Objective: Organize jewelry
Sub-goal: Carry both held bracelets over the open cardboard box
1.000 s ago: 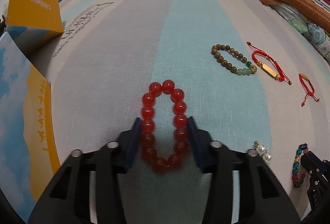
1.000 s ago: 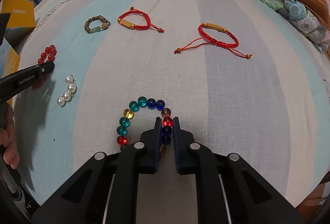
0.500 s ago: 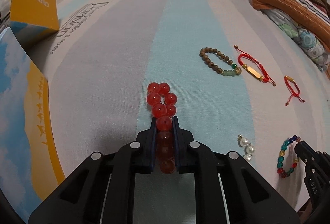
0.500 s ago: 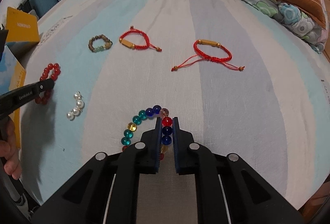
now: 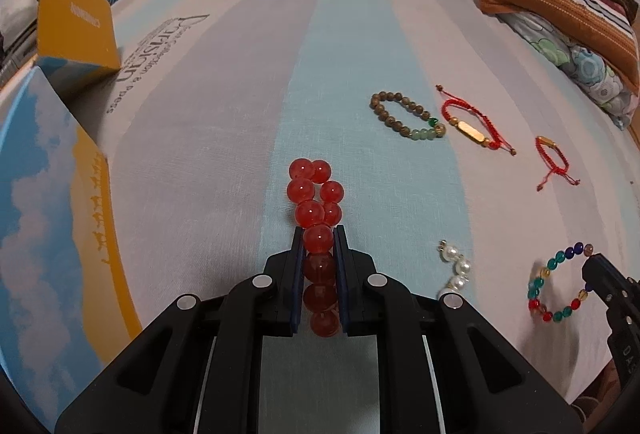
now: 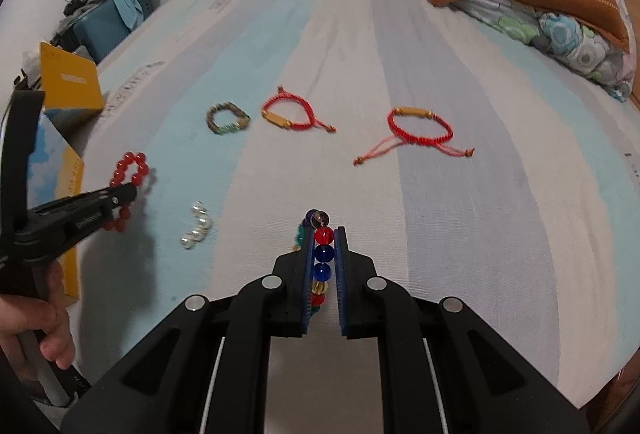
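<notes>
Soft, even indoor light falls on the striped bedsheet (image 5: 240, 138) ahead of me, and no lamp shows. My left gripper (image 5: 318, 234) casts only a faint shadow, and a soft grey shadow lies beneath it in the right wrist view. Small highlights glint on the red bead bracelet (image 5: 314, 210). Both views bow strongly, with black corners ringing each frame. The right wrist view is smeared: the wooden bead bracelet (image 6: 227, 119) and pearl piece (image 6: 197, 225) look blurred, while the left view stays crisp.

On the bed sheet (image 6: 400, 34), the pearl piece (image 6: 197, 226) lies between two beaded bracelets, boxes (image 5: 60, 194) at left.
</notes>
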Demonstrator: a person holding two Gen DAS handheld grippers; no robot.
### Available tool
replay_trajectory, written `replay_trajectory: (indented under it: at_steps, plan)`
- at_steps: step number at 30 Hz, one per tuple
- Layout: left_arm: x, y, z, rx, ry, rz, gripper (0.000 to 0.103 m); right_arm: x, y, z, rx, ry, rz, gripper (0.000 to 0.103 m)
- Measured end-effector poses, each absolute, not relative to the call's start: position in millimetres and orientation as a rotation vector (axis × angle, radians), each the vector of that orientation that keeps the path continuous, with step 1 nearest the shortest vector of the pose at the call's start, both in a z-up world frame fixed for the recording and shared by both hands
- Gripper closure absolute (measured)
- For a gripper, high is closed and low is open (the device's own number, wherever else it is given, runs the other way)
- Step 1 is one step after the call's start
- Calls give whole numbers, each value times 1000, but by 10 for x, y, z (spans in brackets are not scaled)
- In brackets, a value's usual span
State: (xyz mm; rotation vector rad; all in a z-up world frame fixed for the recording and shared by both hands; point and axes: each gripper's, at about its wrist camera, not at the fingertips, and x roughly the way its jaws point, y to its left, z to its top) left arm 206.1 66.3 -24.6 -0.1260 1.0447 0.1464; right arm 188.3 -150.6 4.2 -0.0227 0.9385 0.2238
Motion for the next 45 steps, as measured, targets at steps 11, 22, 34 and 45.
replay_trajectory:
  at_steps: [11,22,34,45]
  plan:
    - [1791,612,16,-145,1035,111,90,1801,-1467,243,-10,917,228,94]
    - [1563,604,367,-122,990,96,90,1757,-1389,423,-26,898,209,94]
    - [1365,741,613,-120,964,98,90,1685,-1171,798,-28,848,198,94]
    - [1137,973,899,-124,919,128,90,1573,-810,1104,-47,805,223,94]
